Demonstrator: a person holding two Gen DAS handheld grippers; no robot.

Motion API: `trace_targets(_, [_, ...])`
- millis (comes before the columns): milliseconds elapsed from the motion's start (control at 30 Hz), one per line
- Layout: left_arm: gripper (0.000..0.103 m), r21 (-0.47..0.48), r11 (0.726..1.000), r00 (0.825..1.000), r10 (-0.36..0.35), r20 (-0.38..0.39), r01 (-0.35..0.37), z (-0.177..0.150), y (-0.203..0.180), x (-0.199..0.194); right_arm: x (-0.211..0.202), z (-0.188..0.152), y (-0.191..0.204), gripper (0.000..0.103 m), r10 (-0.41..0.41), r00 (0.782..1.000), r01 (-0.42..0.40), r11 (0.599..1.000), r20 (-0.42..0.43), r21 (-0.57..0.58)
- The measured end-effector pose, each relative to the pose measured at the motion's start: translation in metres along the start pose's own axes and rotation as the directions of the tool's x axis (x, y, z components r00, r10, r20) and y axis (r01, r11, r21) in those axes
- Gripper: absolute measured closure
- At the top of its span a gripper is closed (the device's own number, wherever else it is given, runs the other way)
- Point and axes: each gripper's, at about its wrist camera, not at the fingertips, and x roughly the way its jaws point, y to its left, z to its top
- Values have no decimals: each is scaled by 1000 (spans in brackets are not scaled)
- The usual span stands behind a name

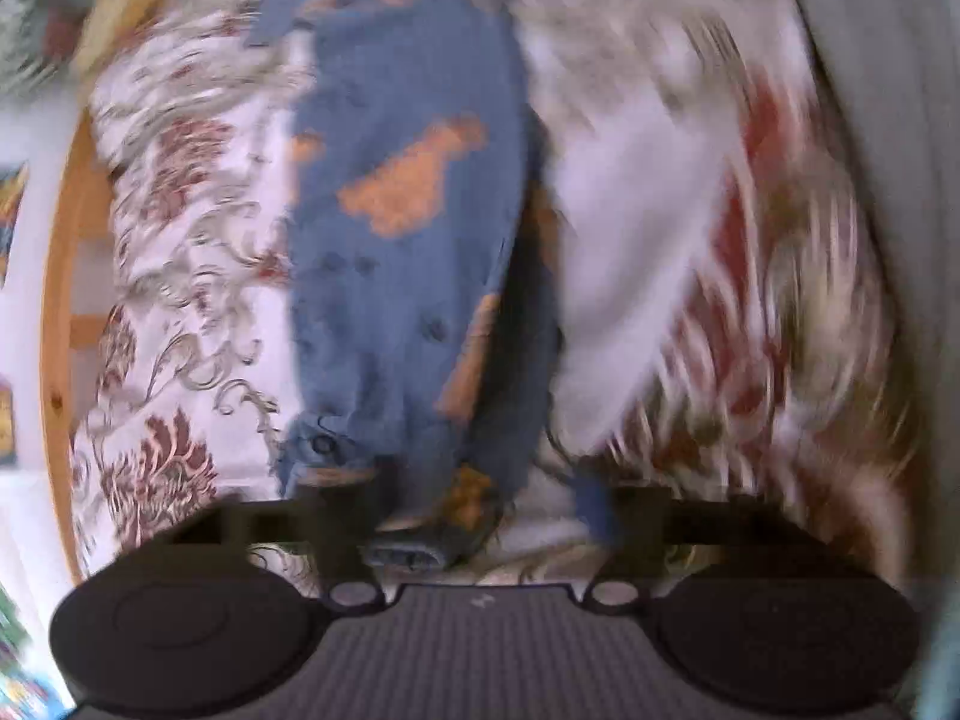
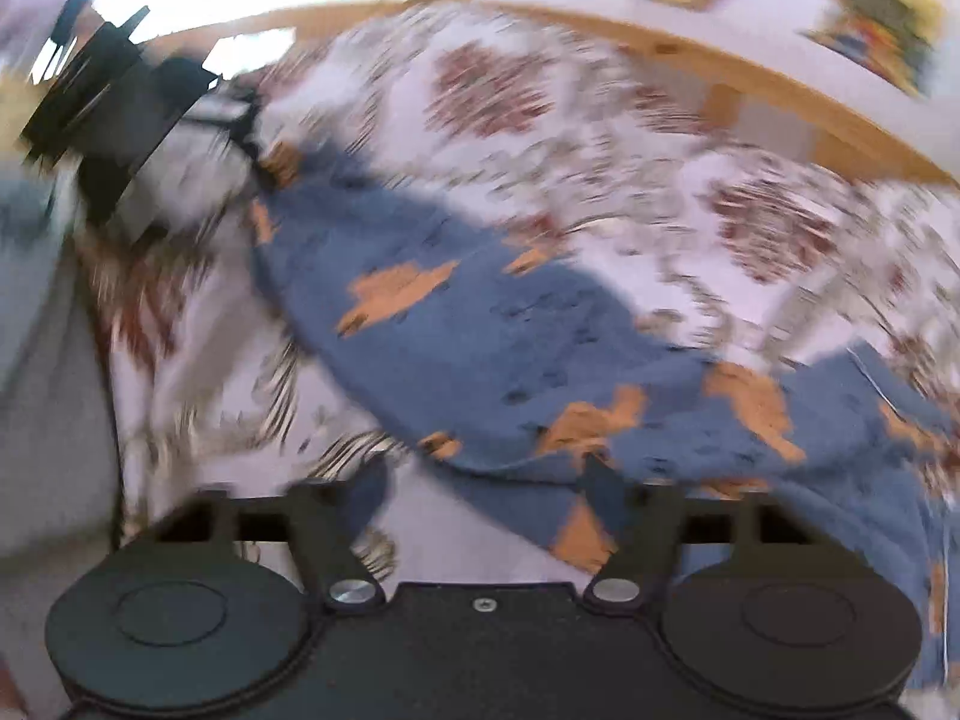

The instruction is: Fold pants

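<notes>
Bedding with a floral print (image 1: 180,312) is lying under everything, framed by a wooden bed rail (image 2: 750,78). Across it the pants (image 1: 408,252) are stretching out flat, blue with orange patches and small dark marks, blurred in both views. I am seeing no container. My left gripper (image 1: 480,516) is sitting at one end of the pants, fingers spread wide, with cloth bunched between them. My right gripper (image 2: 486,498) is also spread, its right finger (image 2: 636,528) overlapping the blue fabric.
</notes>
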Motion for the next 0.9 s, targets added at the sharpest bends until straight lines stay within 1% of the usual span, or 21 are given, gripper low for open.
trace_targets(33, [7, -53, 999, 1000, -11, 28, 12, 7, 8, -9, -9, 0, -11, 4, -9, 1000, 8, 999, 21, 50])
trace_targets(100, [3, -179, 983, 995, -18, 99, 35, 30, 26, -25, -26, -2, -41, 1, -44, 997, 33, 985, 63, 167])
trace_targets(133, [0, -248, 967, 990, -17, 141, 52, 43, 34, -30, -30, -2, -56, 1, -58, 996, 42, 976, 72, 213])
trace_targets(167, [0, -331, 941, 982, -6, 189, 70, 57, 42, -34, -32, -3, -74, 1, -78, 994, 55, 962, 78, 269])
trace_targets(233, [0, -491, 862, 966, 3, 258, 129, 89, 57, -36, -31, -1, -111, 1, -132, 990, 105, 929, 51, 356])
trace_targets(300, [0, -612, 765, 940, 26, 340, 200, 117, 69, -32, -25, 5, -151, 1, -157, 987, 131, 893, 24, 431])
trace_targets(333, [0, -667, 713, 930, 57, 364, 217, 131, 68, -30, -21, 7, -168, 1, -154, 988, 126, 876, 22, 466])
trace_targets(367, [0, -717, 657, 924, 82, 374, 233, 148, 70, -23, -14, 11, -189, 1, -146, 989, 115, 850, 20, 515])
trace_targets(433, [0, -770, 591, 925, 99, 368, 243, 177, 71, -5, 7, 22, -228, 1, -128, 992, 100, 783, 3, 614])
trace_targets(467, [0, -782, 573, 928, 95, 360, 244, 189, 70, 6, 20, 28, -243, 1, -113, 993, 92, 751, -9, 654])
trace_targets(500, [2, -788, 564, 931, 88, 355, 247, 197, 68, 15, 33, 35, -259, 1, -91, 996, 77, 711, -17, 699])
trace_targets(533, [2, -800, 542, 931, 82, 356, 258, 202, 66, 23, 46, 40, -272, 1, -67, 998, 59, 669, -20, 741])
trace_targets(567, [2, -814, 509, 929, 66, 364, 282, 203, 64, 31, 56, 45, -280, 1, -52, 998, 49, 634, -21, 772])
trace_targets(600, [2, -824, 472, 926, 37, 375, 315, 202, 62, 38, 67, 50, -290, 1, -34, 999, 43, 585, -28, 810])
trace_targets(633, [2, -830, 434, 919, 11, 393, 350, 199, 60, 44, 74, 54, -295, 2, -24, 999, 44, 549, -37, 835])
trace_targets(700, [2, -837, 370, 901, -2, 434, 403, 187, 58, 53, 91, 64, -302, 4, -13, 999, 51, 483, -51, 874])
trace_targets(767, [2, -846, 298, 885, 5, 465, 443, 177, 59, 59, 102, 72, -304, 11, -9, 997, 76, 460, -81, 885])
trace_targets(800, [3, -847, 254, 875, 5, 485, 468, 174, 59, 61, 108, 76, -303, 17, -14, 993, 107, 456, -113, 884])
trace_targets(833, [4, -844, 224, 866, 6, 501, 487, 169, 61, 65, 113, 80, -301, 26, -22, 989, 141, 455, -147, 880])
trace_targets(867, [9, -841, 197, 857, 9, 515, 504, 165, 63, 66, 119, 83, -299, 30, -30, 984, 172, 458, -178, 872])
trace_targets(900, [18, -838, 187, 852, 9, 523, 512, 164, 63, 65, 126, 86, -295, 39, -41, 977, 203, 465, -209, 861])
